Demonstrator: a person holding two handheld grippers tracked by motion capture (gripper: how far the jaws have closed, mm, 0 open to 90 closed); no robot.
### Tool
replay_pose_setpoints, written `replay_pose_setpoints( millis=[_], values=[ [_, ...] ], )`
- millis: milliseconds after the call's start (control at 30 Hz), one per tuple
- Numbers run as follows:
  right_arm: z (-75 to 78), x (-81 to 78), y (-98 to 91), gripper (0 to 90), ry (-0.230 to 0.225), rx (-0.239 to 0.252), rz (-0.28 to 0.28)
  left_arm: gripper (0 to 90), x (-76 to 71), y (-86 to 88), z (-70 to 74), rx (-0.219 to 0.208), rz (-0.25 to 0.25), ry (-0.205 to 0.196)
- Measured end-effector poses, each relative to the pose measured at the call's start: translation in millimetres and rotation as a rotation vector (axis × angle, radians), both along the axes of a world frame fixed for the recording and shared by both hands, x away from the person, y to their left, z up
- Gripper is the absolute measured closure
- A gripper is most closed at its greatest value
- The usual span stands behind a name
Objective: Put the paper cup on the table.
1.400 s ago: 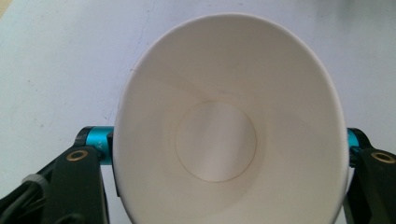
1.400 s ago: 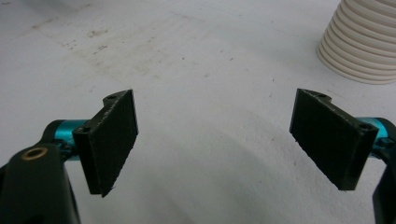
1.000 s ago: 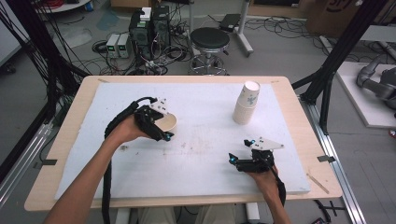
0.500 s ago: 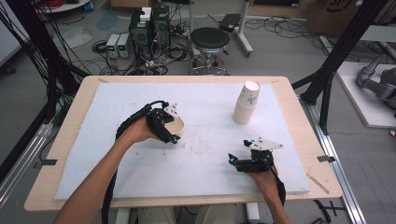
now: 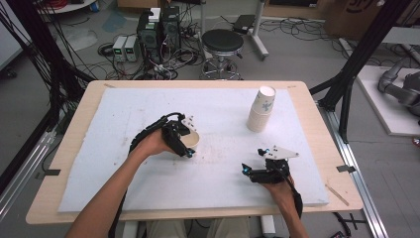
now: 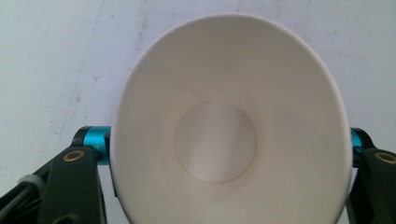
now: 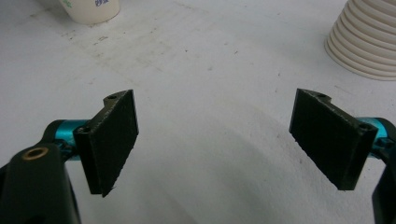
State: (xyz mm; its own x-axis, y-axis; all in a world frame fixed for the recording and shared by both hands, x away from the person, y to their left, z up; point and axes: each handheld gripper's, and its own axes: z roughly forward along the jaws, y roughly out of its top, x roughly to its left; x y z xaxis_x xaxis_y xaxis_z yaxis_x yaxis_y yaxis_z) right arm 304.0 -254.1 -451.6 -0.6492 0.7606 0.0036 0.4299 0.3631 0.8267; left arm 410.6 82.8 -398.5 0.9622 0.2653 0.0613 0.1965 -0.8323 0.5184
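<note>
Two grippers sit over the white foam sheet [image 5: 148, 198] from where I watch, each carried on a bare forearm that comes in from the near edge of the table [image 5: 317, 124]. My left hand [image 5: 151, 145] reaches forward and inward, wrist angled so that the left gripper [image 5: 187, 144] points toward the middle of the sheet and slightly downward. My right hand [image 5: 277, 186] lies low near the front right of the sheet, and the right gripper [image 5: 246, 171] points leftward across it, its grey three-cornered plate on top.

The left jaws are clamped on a single paper cup [image 5: 192, 139]. In the left gripper view the cup [image 6: 229, 135] is seen mouth-on, its rim squeezed into an oval between the two jaws, with the round bottom visible inside. Those jaws have just been opening a little, yet the cup remains pinched between them. I cannot tell whether the cup touches the sheet.

The right jaws stand wide apart with nothing between them; the right gripper view shows bare foam between the two black pads [image 7: 114, 140].

Beyond them, a stack of paper cups [image 5: 261, 109] stands upside down toward the far right of the sheet, well apart from both grippers. In the right gripper view its ribbed rims [image 7: 364, 39] appear at upper right, and the held cup [image 7: 91, 10] at upper left. Nothing lies between the grippers and the stack.
</note>
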Motion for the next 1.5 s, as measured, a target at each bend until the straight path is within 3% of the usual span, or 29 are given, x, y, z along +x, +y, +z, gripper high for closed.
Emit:
replay_pose_setpoints(
  millis=[233, 333, 400, 500, 700, 833, 1100, 1167, 1267, 1500],
  values=[
    [-0.1, 0.2, 0.2, 16.0, -0.004, -0.004, 0.002, 27.1, 0.4, 0.1, -1.3, -0.004, 0.007, 0.0],
    [0.0, 0.0, 0.4, 16.0, -0.003, -0.005, 0.003, 23.0, 1.6, 0.4, -3.5, 0.01, 0.016, -0.002],
    [0.0, 0.1, 0.1, 16.0, -0.002, -0.003, 0.006, 15.3, 3.7, 1.2, -5.8, 0.015, 0.036, 0.017],
    [0.0, 0.0, 0.0, 16.0, 0.0, 0.001, 0.003, 15.2, 5.6, 3.7, -7.1, 0.01, 0.029, 0.049],
    [-0.1, 0.4, -0.1, 16.0, 0.003, 0.001, 0.003, 15.3, 2.9, 7.5, -5.0, -0.003, 0.03, 0.042],
    [0.0, 0.1, -0.1, 16.0, 0.004, 0.003, 0.001, 15.4, -3.0, 18.4, -7.0, -0.034, 0.042, 0.044],
    [0.0, 0.4, -0.7, 16.0, 0.004, 0.008, 0.003, 15.4, -26.4, 60.9, -1.0, -0.149, 0.12, -0.004],
    [0.0, 0.3, -0.7, 16.0, 0.003, 0.008, 0.003, 15.4, -38.1, 73.6, 1.9, -0.213, 0.146, -0.035],
    [0.0, 0.2, -0.9, 16.0, 0.004, 0.01, 0.004, 15.4, -51.4, 87.4, 3.2, -0.267, 0.167, -0.063],
    [0.0, 0.8, -3.0, 16.0, 0.008, 0.03, 0.005, 15.4, -82.5, 114.2, -5.9, -0.378, 0.261, -0.142]
  ],
)
